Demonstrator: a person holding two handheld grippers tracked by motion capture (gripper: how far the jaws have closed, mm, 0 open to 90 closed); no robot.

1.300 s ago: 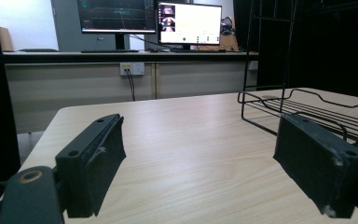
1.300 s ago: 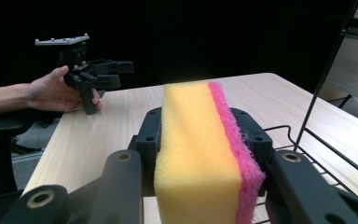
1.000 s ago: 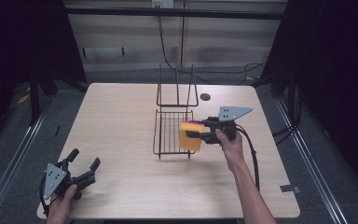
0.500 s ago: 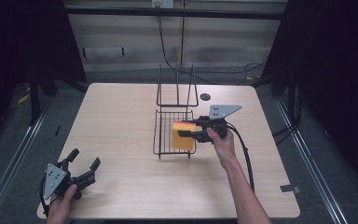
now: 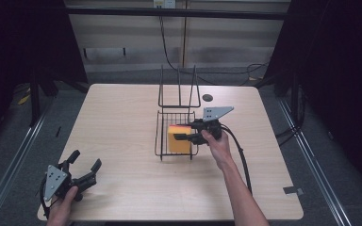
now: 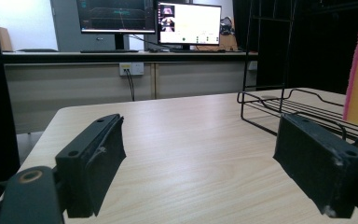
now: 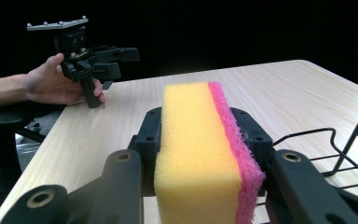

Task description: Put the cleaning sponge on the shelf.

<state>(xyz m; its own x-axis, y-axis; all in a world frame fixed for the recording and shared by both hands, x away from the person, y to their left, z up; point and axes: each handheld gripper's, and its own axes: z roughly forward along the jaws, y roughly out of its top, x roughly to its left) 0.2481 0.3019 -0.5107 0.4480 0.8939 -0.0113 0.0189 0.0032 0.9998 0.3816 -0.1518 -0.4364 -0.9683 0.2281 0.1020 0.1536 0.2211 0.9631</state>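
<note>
My right gripper (image 5: 181, 137) pinches the sponge (image 5: 179, 139) upright over the rack (image 5: 161, 141) at tabletop (image 5: 122, 113) centre. Pickup done, I judge; setting it down and letting go remain. Left gripper (image 5: 84, 163) idles, jaws spread, at 7 o'clock.

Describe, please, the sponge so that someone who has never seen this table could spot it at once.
Start at the black wire rack in the middle of the wooden table. Over its flat basket part, the right gripper clamps the sponge upright between its jaws. It is a yellow foam block with a pink scouring face, the scene's brightest thing.
</note>
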